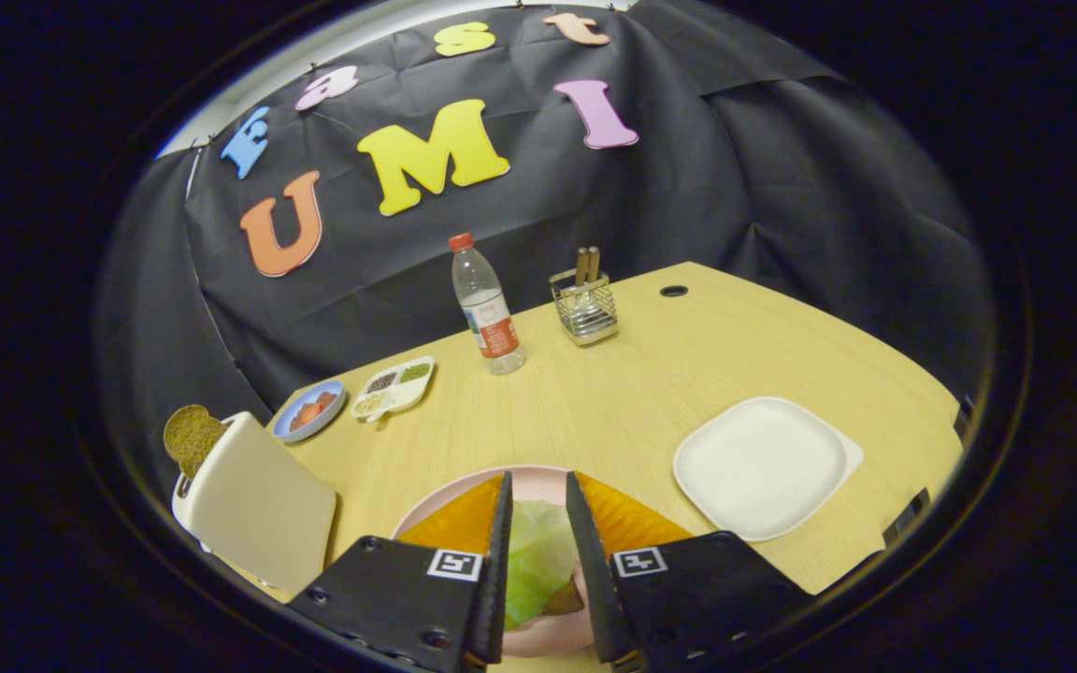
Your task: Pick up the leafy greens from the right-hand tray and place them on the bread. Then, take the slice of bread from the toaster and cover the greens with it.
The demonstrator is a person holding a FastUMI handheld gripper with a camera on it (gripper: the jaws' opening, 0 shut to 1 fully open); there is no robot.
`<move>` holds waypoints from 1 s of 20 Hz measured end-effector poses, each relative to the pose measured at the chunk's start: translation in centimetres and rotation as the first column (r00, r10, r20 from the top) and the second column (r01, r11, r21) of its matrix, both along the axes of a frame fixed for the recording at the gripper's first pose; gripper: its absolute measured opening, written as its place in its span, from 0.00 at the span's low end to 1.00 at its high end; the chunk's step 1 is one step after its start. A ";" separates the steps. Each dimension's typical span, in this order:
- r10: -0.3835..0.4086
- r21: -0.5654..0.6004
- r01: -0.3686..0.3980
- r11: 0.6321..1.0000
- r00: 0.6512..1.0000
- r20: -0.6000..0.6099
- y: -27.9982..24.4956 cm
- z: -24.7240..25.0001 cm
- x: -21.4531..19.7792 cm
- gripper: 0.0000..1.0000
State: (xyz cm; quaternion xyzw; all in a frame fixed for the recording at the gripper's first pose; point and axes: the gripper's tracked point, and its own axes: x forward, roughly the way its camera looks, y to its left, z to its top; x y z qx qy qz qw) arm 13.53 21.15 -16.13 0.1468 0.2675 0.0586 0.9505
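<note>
The leafy greens are lying on a pink plate, showing in the gap between the two fingers of the tongs. A brown corner of bread is peeking out from under the lower edge of the leaf, so the greens are sitting on top of it. The tongs are hanging over the plate with their fingers spread apart, one to each side of the leaf; nothing is being gripped, and whether the tips are touching the greens cannot be told from this angle.

To the left of the plate, a cream toaster is standing on the worktop, with a brown slice of bread sticking up out of its slot. To the right of the plate, a white square tray is lying flat, its surface bare.

Farther back, beyond the toaster, a small blue dish is holding some reddish pieces, and just beside it a white divided dish is carrying little portions in several compartments. Behind those, near the black cloth wall, a clear plastic bottle with a red cap is standing upright. Close to its right, a wire holder is keeping a couple of brown-handled utensils upright. A round dark hole is showing in the worktop past the holder.
</note>
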 end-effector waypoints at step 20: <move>0.133 -0.162 -0.074 0.984 0.912 0.388 12.4 14.1 -8.7 0.96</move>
